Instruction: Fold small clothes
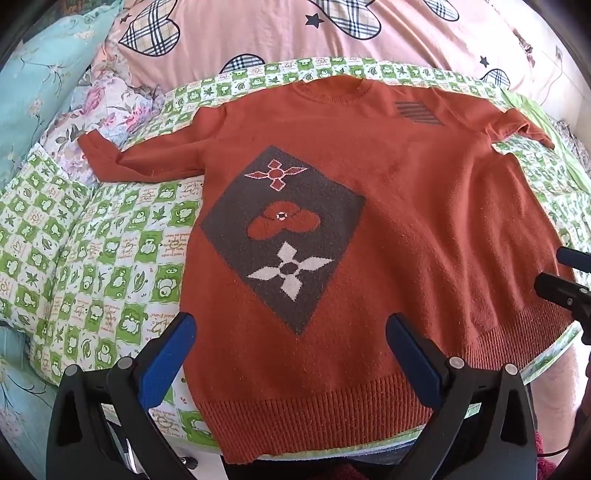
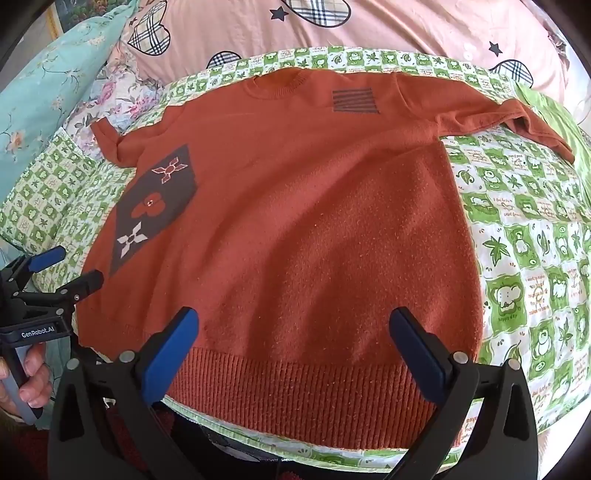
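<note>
A small rust-orange knit sweater lies flat, front up, on a green-and-white patterned quilt. It has a grey diamond patch with flower shapes and a striped chest patch. Both sleeves stretch out sideways. My left gripper is open and empty, above the hem's left part. My right gripper is open and empty, above the ribbed hem on the sweater. The left gripper also shows in the right wrist view, and the right gripper in the left wrist view.
A pink duvet with plaid hearts lies behind the quilt. A teal floral pillow and a floral cloth lie at the left. The quilt's front edge runs just below the hem.
</note>
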`<state>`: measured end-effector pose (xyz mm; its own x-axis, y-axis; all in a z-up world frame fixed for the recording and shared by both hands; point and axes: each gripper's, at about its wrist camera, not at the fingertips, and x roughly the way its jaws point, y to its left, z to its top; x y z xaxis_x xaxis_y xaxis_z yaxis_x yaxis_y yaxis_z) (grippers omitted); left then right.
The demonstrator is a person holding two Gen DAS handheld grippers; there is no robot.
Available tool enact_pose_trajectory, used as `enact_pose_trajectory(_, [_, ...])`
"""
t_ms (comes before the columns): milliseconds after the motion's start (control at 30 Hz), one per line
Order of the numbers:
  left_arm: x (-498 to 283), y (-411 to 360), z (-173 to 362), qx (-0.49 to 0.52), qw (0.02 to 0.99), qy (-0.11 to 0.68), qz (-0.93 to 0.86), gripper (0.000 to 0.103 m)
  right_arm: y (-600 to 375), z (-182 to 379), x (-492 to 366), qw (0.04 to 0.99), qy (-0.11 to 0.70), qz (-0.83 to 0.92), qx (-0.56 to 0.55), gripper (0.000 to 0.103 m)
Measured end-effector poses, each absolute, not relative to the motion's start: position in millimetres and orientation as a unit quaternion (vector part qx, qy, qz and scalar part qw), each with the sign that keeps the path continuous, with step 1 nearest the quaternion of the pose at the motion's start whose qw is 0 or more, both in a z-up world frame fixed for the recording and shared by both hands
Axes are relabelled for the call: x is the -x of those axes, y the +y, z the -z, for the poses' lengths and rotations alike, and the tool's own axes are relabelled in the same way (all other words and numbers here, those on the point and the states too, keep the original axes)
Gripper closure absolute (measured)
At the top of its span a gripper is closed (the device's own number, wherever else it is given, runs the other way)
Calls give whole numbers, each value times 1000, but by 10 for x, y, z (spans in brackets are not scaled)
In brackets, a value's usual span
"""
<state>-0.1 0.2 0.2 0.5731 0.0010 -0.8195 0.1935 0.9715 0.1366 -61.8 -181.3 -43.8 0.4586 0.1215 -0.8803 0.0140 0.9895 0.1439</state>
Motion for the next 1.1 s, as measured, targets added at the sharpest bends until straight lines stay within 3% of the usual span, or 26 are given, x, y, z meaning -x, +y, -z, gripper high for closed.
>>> enact_pose_trajectory(700, [-31, 23, 39, -99, 878, 465, 54, 0, -1789, 425, 642, 852, 518, -29, -64, 0])
enact_pose_trajectory(933, [-91, 31, 71, -58, 852, 513, 84, 0, -1849, 418, 618, 854, 514, -26, -73, 0])
enact_pose_trajectory(1100, [-142, 30, 90, -71, 865, 490, 76, 0, -1908, 414, 624, 856, 509, -22, -86, 0])
